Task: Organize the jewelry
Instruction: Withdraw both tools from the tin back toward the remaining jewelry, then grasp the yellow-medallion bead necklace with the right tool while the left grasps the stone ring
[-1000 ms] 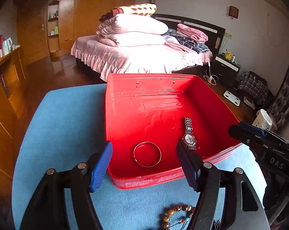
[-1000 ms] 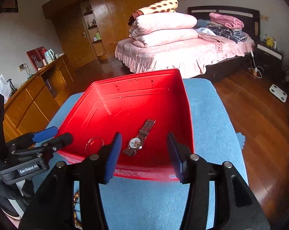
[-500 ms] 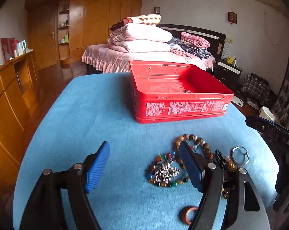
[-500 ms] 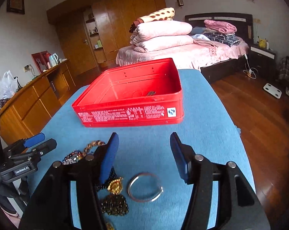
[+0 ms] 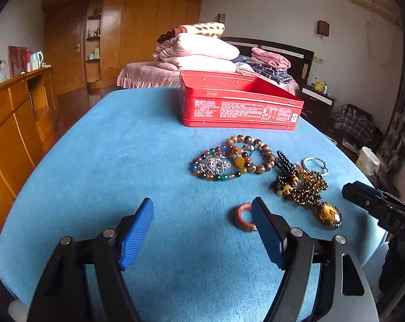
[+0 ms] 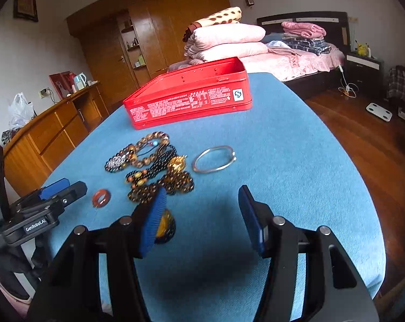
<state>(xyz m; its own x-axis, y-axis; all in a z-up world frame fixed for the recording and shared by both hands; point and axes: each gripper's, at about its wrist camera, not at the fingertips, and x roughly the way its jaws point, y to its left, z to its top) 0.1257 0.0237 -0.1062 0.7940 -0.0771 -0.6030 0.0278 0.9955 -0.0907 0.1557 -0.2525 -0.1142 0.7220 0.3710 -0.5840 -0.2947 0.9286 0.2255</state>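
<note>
1. Bedroom setting; blue cloth-covered table (image 5: 138, 145) bears the work.
2. Left gripper (image 5: 202, 230): jaws parted wide, empty, above bare cloth; red-brown ring (image 5: 241, 216) lies just beside its right finger.
3. Right gripper (image 6: 201, 214): jaws parted, gripping nothing; amber pendant (image 6: 164, 226) sits behind its left finger.
4. Beaded bracelets (image 5: 237, 157) and silver bangle (image 6: 213, 158) lie loose on the cloth.
5. Red tin (image 6: 191, 99) stands beyond; contents hidden.
6. Judgement: most sorting remains.
</note>
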